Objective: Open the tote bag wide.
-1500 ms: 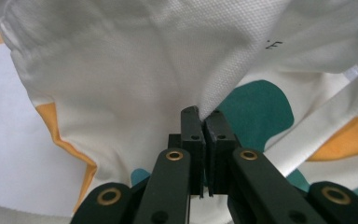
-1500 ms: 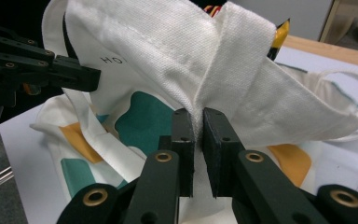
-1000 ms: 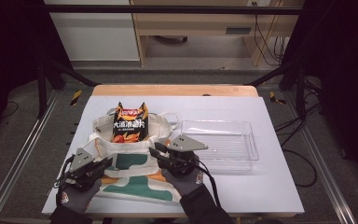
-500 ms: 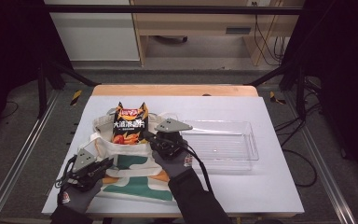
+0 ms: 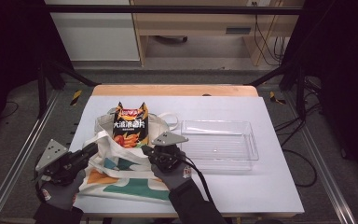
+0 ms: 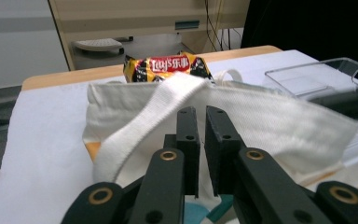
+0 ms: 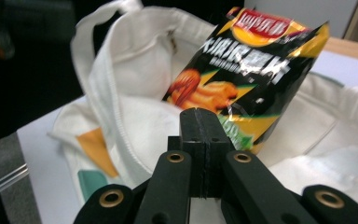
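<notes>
A white tote bag (image 5: pixel 121 184) with orange and green print lies on the table, its mouth facing away from me. A black and orange chip bag (image 5: pixel 130 126) stands upright in that mouth. My left gripper (image 5: pixel 91 149) is at the tote's left rim, and that side is lifted. In the left gripper view its jaws (image 6: pixel 201 114) are nearly together against the white cloth (image 6: pixel 270 121), beside the strap (image 6: pixel 140 121). My right gripper (image 5: pixel 144 150) is at the rim's right side. In the right gripper view its jaws (image 7: pixel 200 114) are pressed flush, just below the chip bag (image 7: pixel 242 79).
A clear plastic tray (image 5: pixel 219 144) lies to the right of the tote, close to my right hand. The white table (image 5: pixel 242 186) has open surface in front of and right of the tray. Metal rails run along both sides.
My left gripper has moved up and outward, and the tote's left rim has risen with it. My right gripper reached toward the chip bag, then drew back to the rim.
</notes>
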